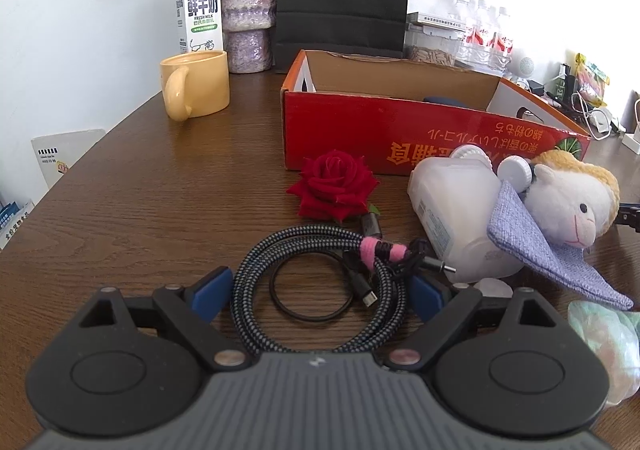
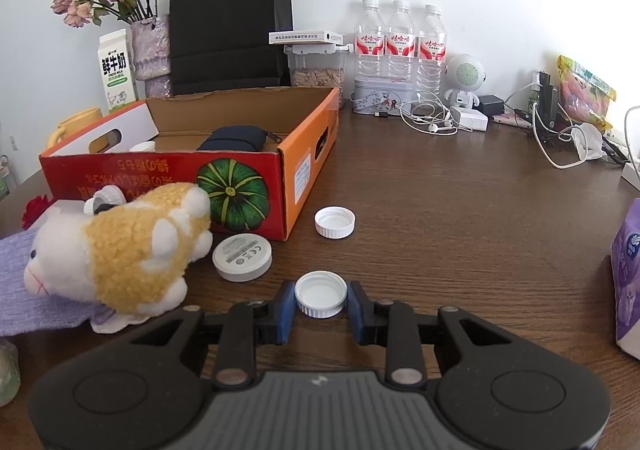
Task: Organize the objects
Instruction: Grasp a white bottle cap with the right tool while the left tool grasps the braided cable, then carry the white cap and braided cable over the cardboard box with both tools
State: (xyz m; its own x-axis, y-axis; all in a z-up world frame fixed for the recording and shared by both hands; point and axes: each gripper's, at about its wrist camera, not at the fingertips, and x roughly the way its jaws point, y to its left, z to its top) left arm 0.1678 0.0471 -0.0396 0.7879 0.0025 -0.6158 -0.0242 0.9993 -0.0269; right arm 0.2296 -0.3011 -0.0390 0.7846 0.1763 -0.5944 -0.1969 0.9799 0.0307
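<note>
I am holding my left gripper (image 1: 320,292) low over the tabletop (image 1: 140,190) with its blue pads spread wide on either side of a coiled braided cable (image 1: 320,286) bound with a pink tie (image 1: 380,250); the pads are flanking the coil, and I cannot tell whether they are touching it. Just beyond the coil a red rose (image 1: 334,184) is lying, and ahead to the right a white plastic container (image 1: 452,206) is sitting on its side, with a plush sheep (image 1: 568,202) on a lilac cloth (image 1: 540,250) leaning against it. Farther ahead the red cardboard box (image 1: 400,126) is standing open, and a yellow mug (image 1: 196,84) is sitting off to the front left. My right gripper (image 2: 321,300) is clamping its pads against the sides of a white bottle cap (image 2: 321,294), which is sitting open side up on the tabletop. A second white cap (image 2: 335,222) is lying straight ahead of it, a round white puck (image 2: 242,256) is lying ahead to the left beside the sheep, and the box, with a dark pouch (image 2: 236,138) inside, is standing beyond them.
</note>
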